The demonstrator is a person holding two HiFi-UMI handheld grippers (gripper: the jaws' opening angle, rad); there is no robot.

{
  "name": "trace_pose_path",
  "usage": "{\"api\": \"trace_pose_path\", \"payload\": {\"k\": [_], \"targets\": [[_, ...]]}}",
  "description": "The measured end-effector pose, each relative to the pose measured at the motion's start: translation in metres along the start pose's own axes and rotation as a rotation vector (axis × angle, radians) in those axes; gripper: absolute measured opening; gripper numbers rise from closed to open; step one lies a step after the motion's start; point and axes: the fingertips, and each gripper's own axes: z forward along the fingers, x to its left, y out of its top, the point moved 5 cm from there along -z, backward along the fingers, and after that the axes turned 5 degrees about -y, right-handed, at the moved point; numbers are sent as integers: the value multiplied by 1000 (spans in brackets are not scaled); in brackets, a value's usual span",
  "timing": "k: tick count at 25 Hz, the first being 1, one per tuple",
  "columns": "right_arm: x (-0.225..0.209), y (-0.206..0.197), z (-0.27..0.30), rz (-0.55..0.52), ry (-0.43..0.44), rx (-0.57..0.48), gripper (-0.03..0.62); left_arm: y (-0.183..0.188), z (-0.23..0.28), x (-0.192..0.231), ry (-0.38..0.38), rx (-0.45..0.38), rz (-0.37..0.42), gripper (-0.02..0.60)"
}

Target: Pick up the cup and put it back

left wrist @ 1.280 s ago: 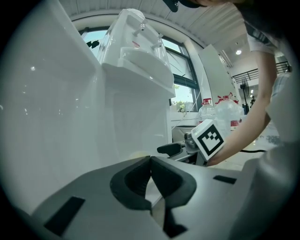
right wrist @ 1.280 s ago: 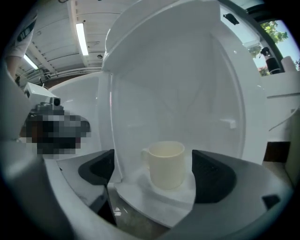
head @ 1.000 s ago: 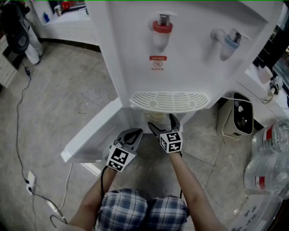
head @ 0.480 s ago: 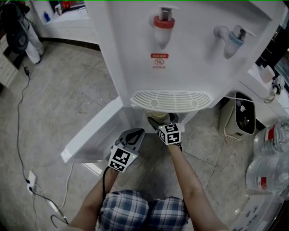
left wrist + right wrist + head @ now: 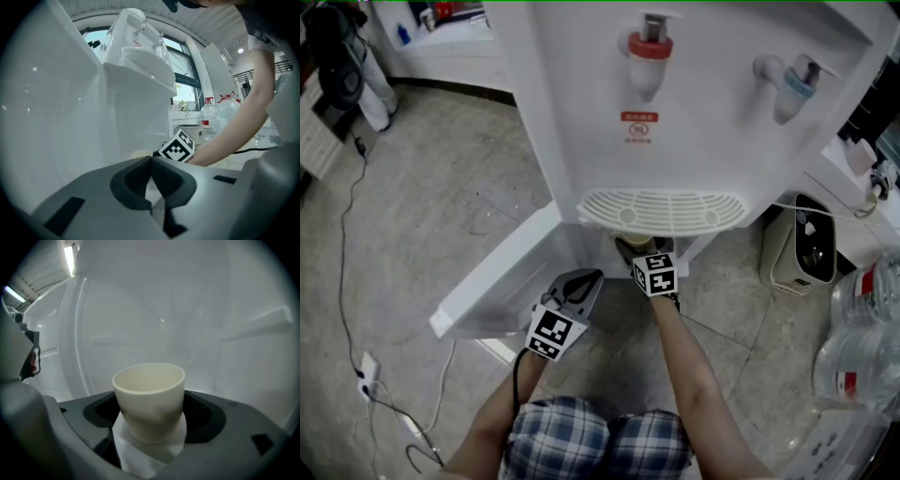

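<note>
A cream paper cup (image 5: 149, 399) stands upright inside the low cabinet of the white water dispenser (image 5: 694, 122), under the drip tray (image 5: 661, 211). My right gripper (image 5: 150, 417) reaches in around it, with the cup between its closing jaws; I see no firm press on its sides. In the head view the right gripper (image 5: 637, 247) is tucked under the tray and the cup is mostly hidden. The left gripper view shows the cup's rim (image 5: 140, 153) beside the right gripper's marker cube. My left gripper (image 5: 587, 278) hangs shut and empty in front of the cabinet.
The cabinet's white door (image 5: 502, 277) swings open to the left. A red tap (image 5: 645, 47) and a blue tap (image 5: 795, 80) jut out above the tray. A small beige appliance (image 5: 802, 253) and large water bottles (image 5: 862, 328) stand at the right. A cable (image 5: 342, 281) trails over the floor.
My right gripper has pushed forward under the drip tray, so its jaws now sit around the cup. The left gripper has barely moved.
</note>
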Motion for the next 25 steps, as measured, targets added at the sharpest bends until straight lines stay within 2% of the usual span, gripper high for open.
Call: {"api": "trace_pose_path", "payload": {"k": [5,11,19,25], "targets": [[3,1,-8,-34,-12,-14,420,2,-3,0,5,-3,1,26],[16,18,-38,-56,46,-81,420,1,-6,0,17,6,-2,26],[29,26,-118,-21,65,-129,420,7,-11,-3,26,-5,11,26],[40,43,-197,-74,58,-177,422,9,-11,-4,29,-4,18,26]]}}
